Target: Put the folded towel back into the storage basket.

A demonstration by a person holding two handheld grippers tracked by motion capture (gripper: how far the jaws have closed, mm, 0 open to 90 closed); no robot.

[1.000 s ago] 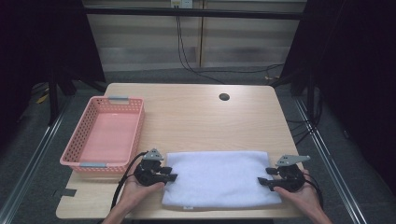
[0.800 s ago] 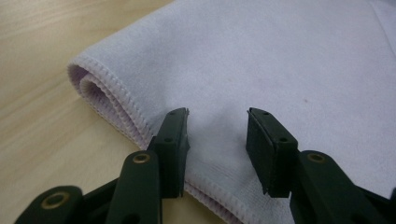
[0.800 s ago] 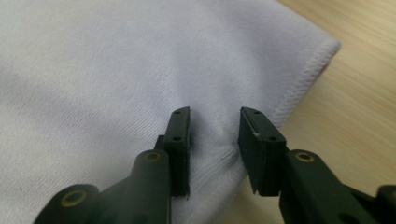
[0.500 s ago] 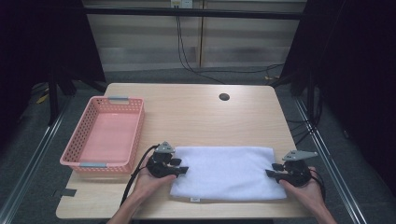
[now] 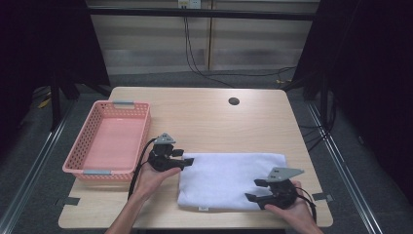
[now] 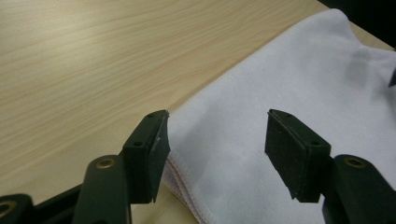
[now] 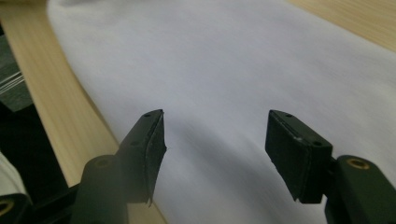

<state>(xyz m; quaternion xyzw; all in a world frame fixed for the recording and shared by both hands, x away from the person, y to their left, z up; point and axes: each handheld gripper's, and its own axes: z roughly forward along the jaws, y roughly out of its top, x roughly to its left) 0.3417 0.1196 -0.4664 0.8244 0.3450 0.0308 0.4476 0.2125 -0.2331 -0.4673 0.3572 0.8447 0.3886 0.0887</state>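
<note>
A white folded towel (image 5: pixel 229 180) lies flat on the near half of the wooden table (image 5: pixel 204 112). My left gripper (image 5: pixel 187 161) is at the towel's far left corner and stands open; its jaws have just been opening. In the left gripper view the left gripper (image 6: pixel 217 140) straddles the hemmed corner of the towel (image 6: pixel 289 79) without pressing it. My right gripper (image 5: pixel 253 190) hovers over the towel's near right part, open, and its jaws have also just been opening. In the right gripper view the right gripper (image 7: pixel 217 140) has the smooth towel (image 7: pixel 210 60) below its jaws, with nothing pinched.
A pink mesh basket (image 5: pixel 109 141) stands empty on the table's left side, just left of my left hand. A dark round hole (image 5: pixel 234 101) sits near the table's far edge. The table's near edge runs close below the towel.
Both grippers have opened wider and let go of the towel's ends. The left one moved away from the person, the right one moved left over the towel.
</note>
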